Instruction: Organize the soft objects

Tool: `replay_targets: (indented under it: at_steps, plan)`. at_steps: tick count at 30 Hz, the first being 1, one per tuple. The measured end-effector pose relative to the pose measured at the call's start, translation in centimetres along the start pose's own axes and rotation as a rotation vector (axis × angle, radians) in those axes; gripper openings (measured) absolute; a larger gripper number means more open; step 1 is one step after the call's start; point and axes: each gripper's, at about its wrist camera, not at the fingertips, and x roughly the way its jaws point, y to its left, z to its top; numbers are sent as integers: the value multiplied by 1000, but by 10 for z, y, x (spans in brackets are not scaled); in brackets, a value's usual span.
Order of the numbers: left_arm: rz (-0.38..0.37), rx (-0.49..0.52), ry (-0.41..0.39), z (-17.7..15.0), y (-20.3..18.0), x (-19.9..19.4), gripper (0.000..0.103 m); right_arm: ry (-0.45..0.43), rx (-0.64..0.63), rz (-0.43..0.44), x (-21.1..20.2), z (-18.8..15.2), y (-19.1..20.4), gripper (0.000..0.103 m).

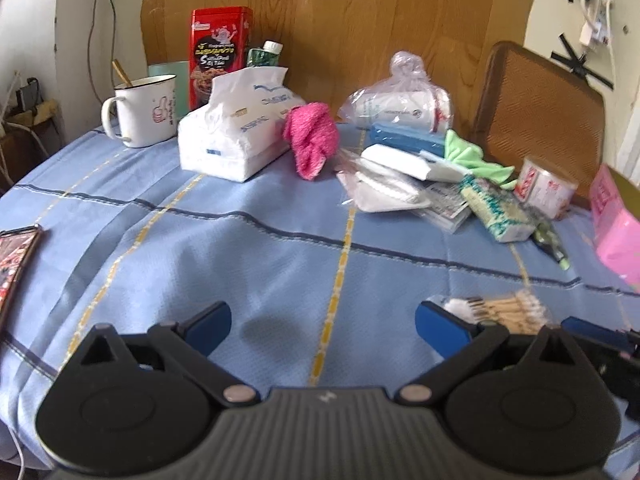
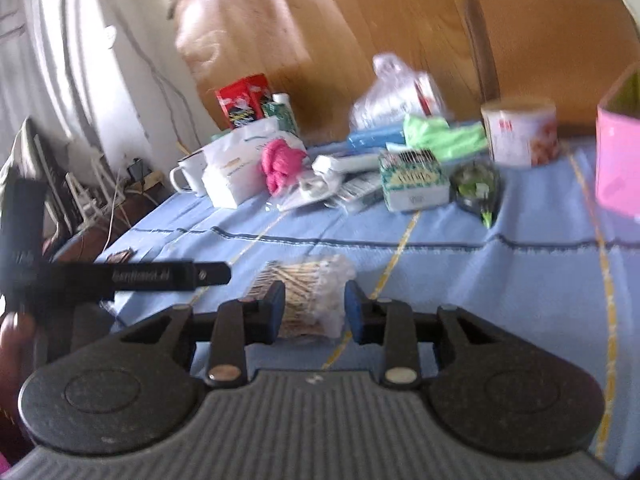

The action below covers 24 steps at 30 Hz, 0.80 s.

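Blue woven cloth [image 1: 248, 248] with yellow and dark stripes covers the table. The right gripper [image 2: 314, 308] has its blue pads on either side of a clear plastic bag of wooden-stemmed cotton swabs [image 2: 308, 292] near the table's front edge; whether both pads press on it cannot be told through the blur. The left gripper [image 1: 323, 322] hangs over bare cloth, jaws spread wide and empty. Farther back lie a crumpled pink terry cloth [image 1: 310, 136], a soft white tissue pack [image 1: 234, 136], a folded green cloth [image 1: 470, 156] and a knotted clear bag [image 1: 400, 100]. An enamel mug [image 1: 144, 110] bears a thumbs-up drawing. A red tin [image 1: 220, 52] carries print too small to read. A pink box [image 1: 614, 224] is cut off at the right edge.
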Motion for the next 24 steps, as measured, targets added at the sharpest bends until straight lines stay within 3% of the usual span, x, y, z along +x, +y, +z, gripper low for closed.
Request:
replay_targets:
  at_steps: [3,6,9,11,12,13,15,20,24]
  plan:
    - [-58,9,4,1,-1,-5,94,-9,-81,36,-9,-1,9,61]
    - [-161,18,40,2,-4,-6,84,18,-156,26,-2,-6,17,62]
    - [-236,53,103,-2,-16,1,80,64,-193,-52,14,-10,18,66]
    - [-235,84,93,-4,-26,3,77,54,-202,-59,19,-13,17,66]
    - [-246,103,87,-3,-31,3,65,53,-210,-55,19,-14,20,57]
    - [-271,111,91,0,-35,3,54,50,-222,-49,17,-15,22,55]
    - [-343,120,121,6,-45,3,44,31,-256,-69,14,-17,25,45]
    - [-381,251,41,17,-95,-9,43,-84,-239,-170,-8,-12,12,41]
    - [-467,333,-26,35,-145,-16,43,-214,-240,-286,-37,-4,-7,41]
